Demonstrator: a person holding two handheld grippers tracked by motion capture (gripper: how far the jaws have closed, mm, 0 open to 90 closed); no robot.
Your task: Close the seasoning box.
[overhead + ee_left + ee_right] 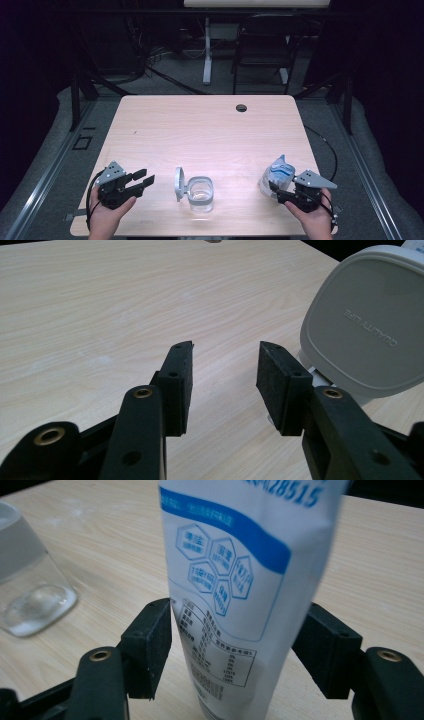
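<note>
At the near right corner of the pale wooden counter (210,125), the right tongs (276,192) stand spread around a white-and-blue printed pouch (235,580) that stands upright between the jaws, with a slight gap on each side, so I judge it just set down or not yet gripped. Along the near edge, the left tongs (145,181) hover open and empty. Between them sits the clear glass jar (201,194), its grey hinged lid (362,325) swung open; filling it seems still ahead.
</note>
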